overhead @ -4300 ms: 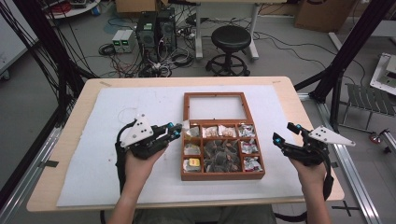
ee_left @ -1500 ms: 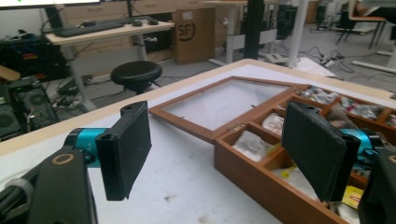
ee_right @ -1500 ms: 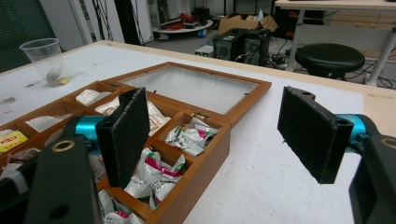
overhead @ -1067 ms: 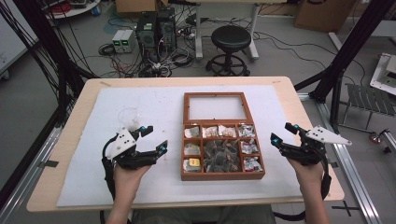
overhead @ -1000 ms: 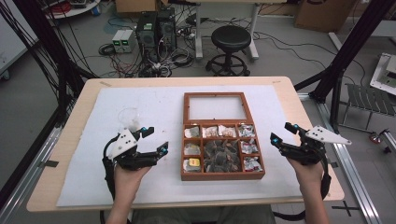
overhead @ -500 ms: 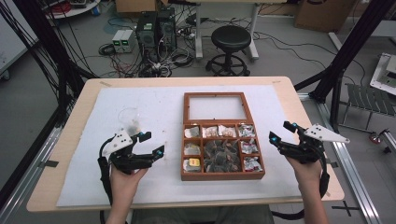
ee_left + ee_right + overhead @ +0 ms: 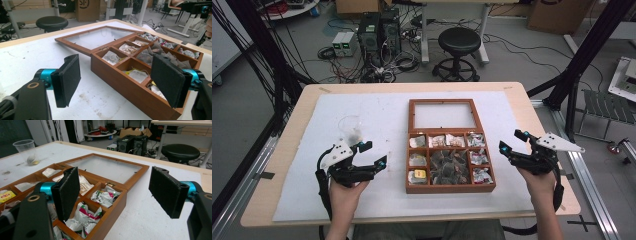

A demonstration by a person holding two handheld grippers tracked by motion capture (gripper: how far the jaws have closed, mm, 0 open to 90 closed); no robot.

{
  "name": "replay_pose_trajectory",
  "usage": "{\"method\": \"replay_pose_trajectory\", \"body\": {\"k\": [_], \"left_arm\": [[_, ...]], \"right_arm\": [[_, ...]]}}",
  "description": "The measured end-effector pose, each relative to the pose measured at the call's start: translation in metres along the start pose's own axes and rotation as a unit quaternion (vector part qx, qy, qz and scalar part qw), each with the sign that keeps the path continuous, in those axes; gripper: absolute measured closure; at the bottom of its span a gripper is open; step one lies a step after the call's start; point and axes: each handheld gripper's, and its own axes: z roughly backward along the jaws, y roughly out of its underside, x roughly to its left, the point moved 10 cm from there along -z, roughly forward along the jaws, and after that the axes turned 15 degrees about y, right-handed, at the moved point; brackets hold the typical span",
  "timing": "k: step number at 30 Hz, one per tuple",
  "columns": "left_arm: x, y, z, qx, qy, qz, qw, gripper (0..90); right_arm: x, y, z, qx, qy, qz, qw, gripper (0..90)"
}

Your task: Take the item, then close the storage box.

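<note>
- Wooden tea box (image 7: 450,188) lies at the middle of the white mat (image 7: 377,110), its glass-paned lid (image 7: 442,114) folded flat behind it and its compartments holding tea bags and packets (image 7: 447,162).
- Left gripper (image 7: 371,154) hovers left of the box, jaws spread, holding nothing.
- Right gripper (image 7: 513,140) hovers just right of the box, jaws also spread and empty.
- Clear plastic cup (image 7: 351,129) stands beyond the left gripper.
</note>
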Motion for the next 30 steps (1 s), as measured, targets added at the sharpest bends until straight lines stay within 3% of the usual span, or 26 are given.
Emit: {"method": "replay_pose_trajectory", "body": {"k": [10, 17, 21, 26, 28, 30], "left_arm": [[-0.001, 0.000, -0.002, -0.002, 0.002, 0.002, 1.0000, 24.1], [-0.002, -0.004, -0.006, 0.000, 0.016, 0.004, 0.9999, 24.1], [0.001, -0.010, -0.012, -0.005, 0.001, -0.012, 0.9999, 24.1], [0.005, -0.018, -0.026, -0.008, -0.002, -0.017, 0.9998, 24.1], [0.008, -0.019, -0.034, -0.007, -0.001, -0.007, 1.0000, 24.2], [0.014, -0.019, -0.040, -0.007, 0.003, 0.027, 0.9996, 26.0]], "right_arm": [[0.001, 0.000, -0.001, 0.003, -0.002, -0.001, 1.0000, 25.7], [0.000, 0.001, -0.002, 0.003, -0.001, -0.002, 1.0000, 25.7], [-0.001, 0.001, -0.001, 0.005, 0.001, -0.003, 1.0000, 25.7], [-0.001, 0.003, -0.001, 0.005, 0.002, -0.002, 1.0000, 25.7], [-0.002, 0.004, -0.002, 0.006, 0.003, -0.004, 1.0000, 25.7], [-0.002, 0.005, -0.002, 0.008, 0.003, -0.004, 1.0000, 25.7]]}}
